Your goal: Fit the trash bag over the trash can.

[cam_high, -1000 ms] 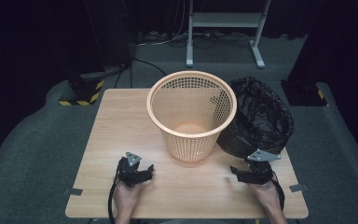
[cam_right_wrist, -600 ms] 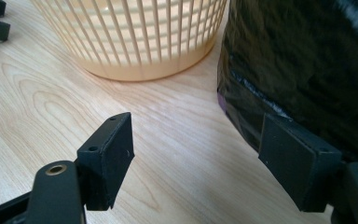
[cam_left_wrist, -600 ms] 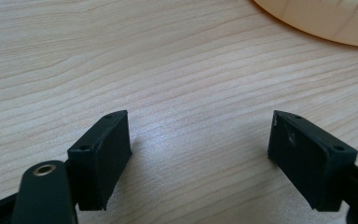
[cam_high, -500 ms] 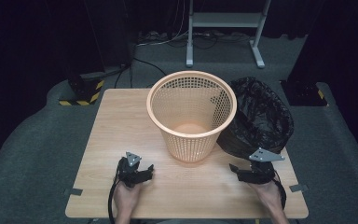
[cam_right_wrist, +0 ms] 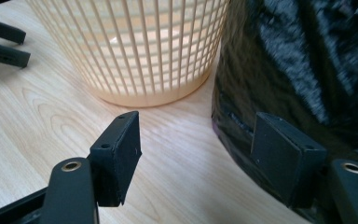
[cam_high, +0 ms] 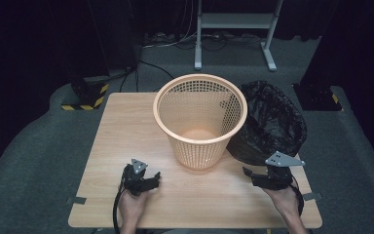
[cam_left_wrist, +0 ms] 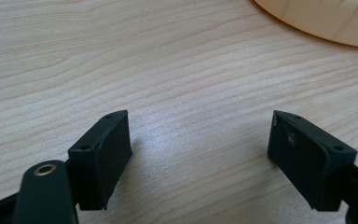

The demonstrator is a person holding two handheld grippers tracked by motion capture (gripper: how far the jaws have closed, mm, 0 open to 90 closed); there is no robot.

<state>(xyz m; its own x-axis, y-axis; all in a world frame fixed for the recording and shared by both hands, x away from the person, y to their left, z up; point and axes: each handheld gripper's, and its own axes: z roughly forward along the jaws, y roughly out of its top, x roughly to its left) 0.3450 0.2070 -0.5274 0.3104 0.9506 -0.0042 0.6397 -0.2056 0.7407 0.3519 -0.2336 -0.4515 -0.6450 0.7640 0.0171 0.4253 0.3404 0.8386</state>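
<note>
An orange mesh basket (cam_high: 199,122) stands upright mid-table, and its ribbed wall (cam_right_wrist: 135,46) fills the upper left of the right gripper view. A crumpled black plastic bag (cam_high: 272,122) leans against the basket's right side. My right gripper (cam_high: 259,174) is open low at the bag's near edge. In the right gripper view (cam_right_wrist: 196,135), its right pad lies against the glossy bag (cam_right_wrist: 307,70), whose side bulges partly into the gap. My left gripper (cam_high: 150,178) rests open on the wood, nothing between its jaws (cam_left_wrist: 199,135). The basket's base (cam_left_wrist: 326,18) lies just ahead of it.
The light wooden table (cam_high: 126,126) is bare to the left of the basket. Its front edge runs close under both hands. Dark carpet surrounds the table, with a metal stand's feet (cam_high: 233,58) and a yellow-black striped block (cam_high: 85,100) beyond it.
My right gripper has edged slightly forward and right, closer against the bag. The left gripper has stayed put.
</note>
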